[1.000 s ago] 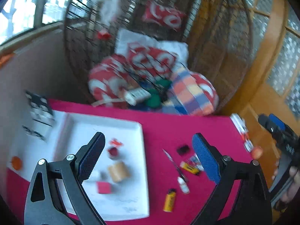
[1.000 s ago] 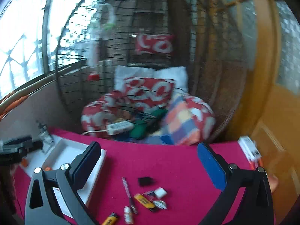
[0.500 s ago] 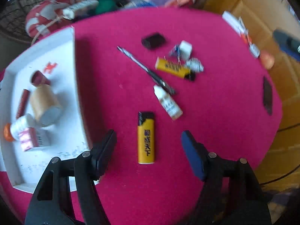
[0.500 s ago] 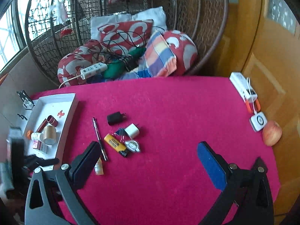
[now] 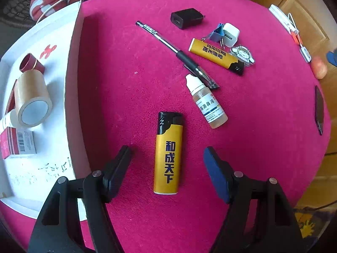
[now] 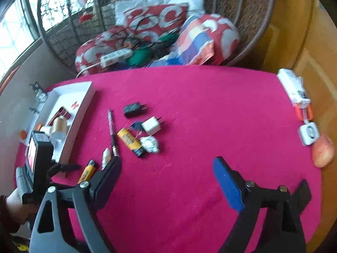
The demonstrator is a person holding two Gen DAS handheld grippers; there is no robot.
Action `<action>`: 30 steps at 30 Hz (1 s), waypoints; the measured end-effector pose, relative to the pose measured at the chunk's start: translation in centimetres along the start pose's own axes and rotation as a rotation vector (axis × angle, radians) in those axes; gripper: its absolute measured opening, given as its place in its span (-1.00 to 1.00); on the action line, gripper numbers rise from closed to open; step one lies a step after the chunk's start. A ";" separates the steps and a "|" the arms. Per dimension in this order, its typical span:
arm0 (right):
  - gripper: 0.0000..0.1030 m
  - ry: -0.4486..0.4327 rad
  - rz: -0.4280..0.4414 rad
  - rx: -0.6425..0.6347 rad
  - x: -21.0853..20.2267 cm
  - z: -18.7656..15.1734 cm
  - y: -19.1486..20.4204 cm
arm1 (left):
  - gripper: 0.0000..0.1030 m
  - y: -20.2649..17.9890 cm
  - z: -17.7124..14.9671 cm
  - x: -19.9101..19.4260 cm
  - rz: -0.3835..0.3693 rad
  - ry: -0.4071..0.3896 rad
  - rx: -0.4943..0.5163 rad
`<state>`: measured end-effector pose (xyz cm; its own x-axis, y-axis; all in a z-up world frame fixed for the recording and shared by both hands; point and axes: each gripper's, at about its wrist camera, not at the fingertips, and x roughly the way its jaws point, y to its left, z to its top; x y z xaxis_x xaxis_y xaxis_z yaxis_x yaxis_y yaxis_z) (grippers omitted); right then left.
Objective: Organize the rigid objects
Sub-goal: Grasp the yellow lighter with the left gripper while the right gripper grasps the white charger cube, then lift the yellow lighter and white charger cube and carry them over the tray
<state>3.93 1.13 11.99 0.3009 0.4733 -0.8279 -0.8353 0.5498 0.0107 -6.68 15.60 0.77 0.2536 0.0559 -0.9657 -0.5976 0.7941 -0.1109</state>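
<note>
A yellow and black lighter (image 5: 168, 154) lies on the red tablecloth, between the fingers of my open left gripper (image 5: 167, 162), which hovers just above it. It also shows in the right wrist view (image 6: 87, 171). Beyond it lie a small dropper bottle (image 5: 208, 103), a black pen (image 5: 177, 52), a second yellow lighter (image 5: 217, 55), a white charger (image 5: 230, 34), a black charger (image 5: 186, 18), a blue binder clip (image 5: 217, 34) and a keychain charm (image 5: 243, 53). My right gripper (image 6: 166, 168) is open and empty over bare cloth.
A white tray (image 5: 72, 67) at the left holds a tape roll (image 5: 31, 101), a red box (image 5: 18, 142) and a small red cylinder (image 5: 31, 63). An apple (image 6: 323, 150) and white devices (image 6: 293, 87) sit at the right table edge. A wicker chair with cushions (image 6: 160, 19) stands behind.
My left gripper has tilted down and closed in on the lighter, which now lies between its fingers. The right gripper has dropped lower toward the table.
</note>
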 end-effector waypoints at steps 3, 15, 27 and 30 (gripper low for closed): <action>0.51 0.041 0.076 -0.023 1.6 0.3 0.4 | 0.00 -0.6 0.0 0.0 0.032 -0.009 0.031; -0.02 0.171 0.057 -0.270 10.3 4.3 2.4 | -0.55 0.7 -2.0 -1.0 -0.003 -0.046 -0.083; -0.25 0.254 0.026 -0.422 15.6 5.0 3.6 | -0.55 2.7 -2.9 -4.9 -0.061 -0.098 -0.203; -0.37 0.250 0.020 -0.458 15.8 4.8 4.0 | -0.55 2.4 -3.1 -6.2 -0.057 -0.107 -0.202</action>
<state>7.56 14.14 1.61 0.2106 0.2713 -0.9392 -0.9722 0.1586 -0.1722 -12.04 15.24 5.73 0.3645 0.0869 -0.9272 -0.7172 0.6612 -0.2200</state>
